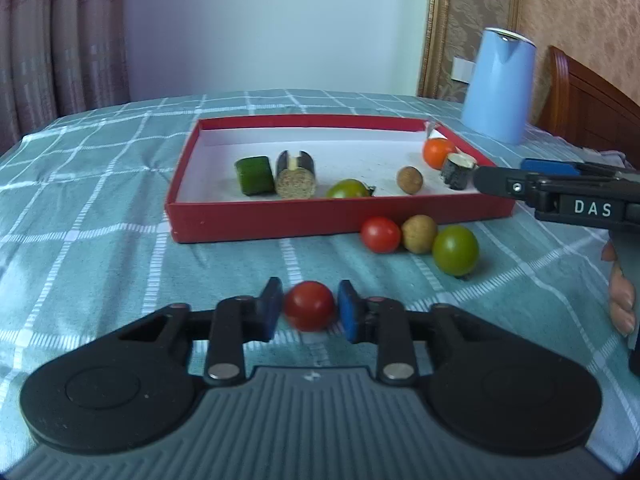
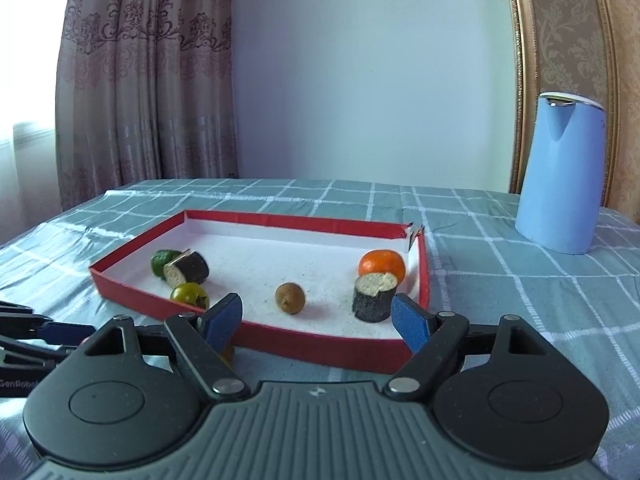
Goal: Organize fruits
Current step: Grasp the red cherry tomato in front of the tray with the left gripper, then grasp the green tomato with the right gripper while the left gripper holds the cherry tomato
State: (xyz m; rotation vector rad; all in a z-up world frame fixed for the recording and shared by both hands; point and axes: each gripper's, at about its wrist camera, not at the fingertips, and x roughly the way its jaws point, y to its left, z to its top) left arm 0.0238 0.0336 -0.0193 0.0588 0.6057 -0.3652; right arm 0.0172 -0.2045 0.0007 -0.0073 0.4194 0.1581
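Note:
My left gripper (image 1: 309, 308) has its blue pads on both sides of a red cherry tomato (image 1: 310, 306) on the checked cloth; the right pad shows a thin gap. A red tomato (image 1: 381, 234), a brown longan (image 1: 419, 234) and a green tomato (image 1: 455, 249) lie in front of the red tray (image 1: 280, 222). The tray holds a green chunk (image 1: 253, 174), two dark cut pieces (image 1: 296, 180) (image 1: 458, 170), a green tomato (image 1: 347, 189), a longan (image 1: 409, 179) and an orange (image 1: 438, 152). My right gripper (image 2: 318, 320) is open and empty over the tray's near wall (image 2: 320, 344).
A light blue jug (image 2: 560, 176) stands on the cloth at the back right, beyond the tray. A wooden headboard (image 1: 592, 108) is at the far right. Curtains (image 2: 140, 80) hang at the back left. The table drops off at the left edge.

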